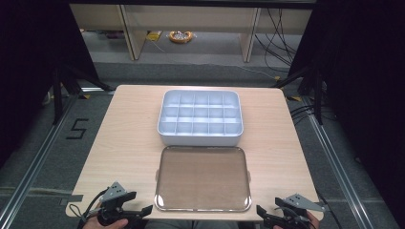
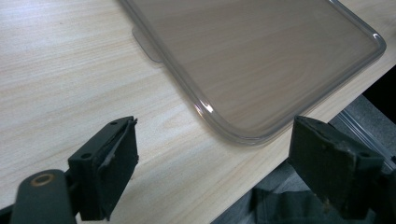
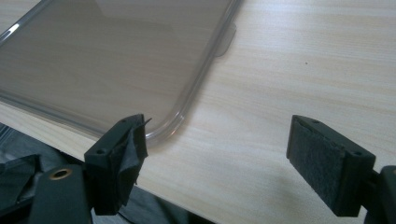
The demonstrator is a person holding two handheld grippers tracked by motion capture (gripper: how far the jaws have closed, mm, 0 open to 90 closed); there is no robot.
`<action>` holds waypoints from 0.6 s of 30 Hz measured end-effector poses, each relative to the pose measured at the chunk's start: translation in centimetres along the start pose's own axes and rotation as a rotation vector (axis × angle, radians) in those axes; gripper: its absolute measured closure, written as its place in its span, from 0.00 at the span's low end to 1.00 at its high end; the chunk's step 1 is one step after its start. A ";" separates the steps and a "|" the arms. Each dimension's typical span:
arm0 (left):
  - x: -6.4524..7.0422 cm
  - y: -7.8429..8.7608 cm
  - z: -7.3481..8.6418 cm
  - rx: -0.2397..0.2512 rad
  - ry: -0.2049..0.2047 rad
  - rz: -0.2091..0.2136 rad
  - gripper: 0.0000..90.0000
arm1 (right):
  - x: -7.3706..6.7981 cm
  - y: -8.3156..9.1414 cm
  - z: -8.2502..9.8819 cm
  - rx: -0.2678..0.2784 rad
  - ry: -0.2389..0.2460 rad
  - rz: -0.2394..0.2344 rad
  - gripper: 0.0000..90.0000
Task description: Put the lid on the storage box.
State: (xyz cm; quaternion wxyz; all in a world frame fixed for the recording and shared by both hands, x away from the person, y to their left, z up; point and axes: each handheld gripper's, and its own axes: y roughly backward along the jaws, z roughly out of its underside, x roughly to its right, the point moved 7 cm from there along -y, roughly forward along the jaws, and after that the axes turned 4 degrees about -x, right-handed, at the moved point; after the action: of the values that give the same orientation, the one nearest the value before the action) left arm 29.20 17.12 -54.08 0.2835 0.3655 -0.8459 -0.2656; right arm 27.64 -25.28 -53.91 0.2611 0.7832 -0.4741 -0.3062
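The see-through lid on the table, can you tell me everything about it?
The clear lid is a flat rectangle with rounded corners and a raised rim, and looks like smoky transparent plastic; the wood grain shows through it. A small tab sticks out from each short side. It lies flat on the wooden table, at the near edge, in front of the white divided box, apart from it. Nothing but the table touches it.

lighting's even and soft from overhead, table (image 1: 129,143) well lit while the room edges go near black. small glare spot on the clear lid (image 2: 205,108) rim. gripper views are sharp up close, with soft shadows under the jaws; high view is a bit grainy.
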 end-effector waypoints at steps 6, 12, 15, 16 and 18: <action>0.2 -0.2 0.0 -0.005 0.002 0.011 0.17 | -0.2 -0.1 0.1 -0.006 -0.033 -0.013 0.25; 0.3 -0.4 0.1 -0.015 0.008 0.023 0.17 | 0.1 -0.3 0.0 0.004 0.012 -0.009 0.25; 0.4 -0.4 -0.1 -0.010 0.012 0.025 0.17 | -0.4 -0.3 0.1 -0.003 -0.023 -0.037 0.25; 0.3 -0.4 -0.1 -0.011 -0.002 0.027 0.17 | -0.6 -0.3 0.0 -0.002 -0.035 -0.053 0.24; 0.4 -0.6 -0.3 -0.005 0.002 0.025 0.16 | -0.5 -0.3 -0.2 0.014 -0.009 -0.054 0.23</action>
State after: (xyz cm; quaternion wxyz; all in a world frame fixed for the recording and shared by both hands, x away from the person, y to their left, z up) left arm 29.45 16.41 -54.12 0.2884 0.3545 -0.8494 -0.2640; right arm 27.73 -24.67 -53.88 0.2451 0.7960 -0.4561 -0.3135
